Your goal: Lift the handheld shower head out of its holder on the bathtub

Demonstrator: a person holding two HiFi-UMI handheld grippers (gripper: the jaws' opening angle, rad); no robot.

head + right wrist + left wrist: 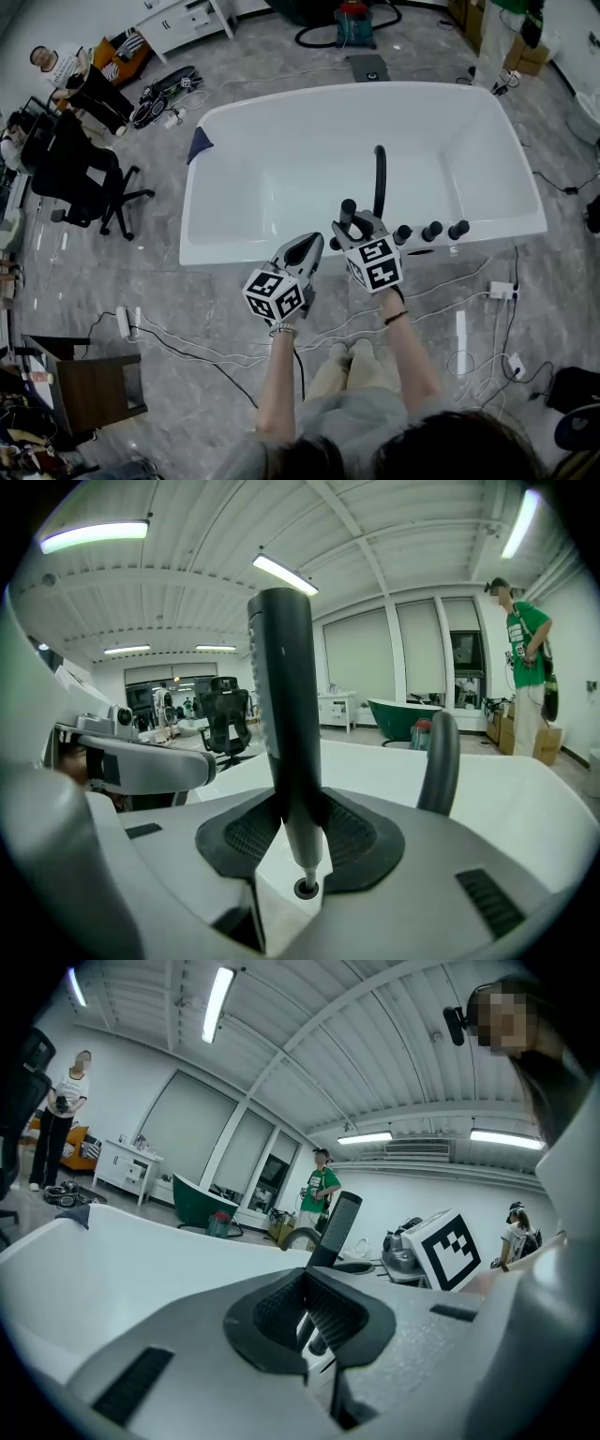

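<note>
The handheld shower head point(286, 696) is a slim black wand with a chrome lower end. My right gripper point(300, 815) is shut on its lower part and holds it upright. Its chrome tip hangs just above the round holder hole point(306, 888) in the white bathtub rim point(525, 789). In the head view the shower head point(348, 212) stands up from the right gripper point(356, 225) at the tub's near rim. My left gripper point(306, 251) hovers just left of it, with nothing in its jaws. The left gripper view shows its jaws point(305, 1283) closed together, the shower head point(337, 1227) beyond.
A curved black spout point(379, 178) rises from the near rim, with three black knobs point(431, 230) to its right. The white bathtub point(281, 122) fills the middle. Cables point(187, 342) cross the floor, an office chair point(84, 178) stands at left, and people stand around the room.
</note>
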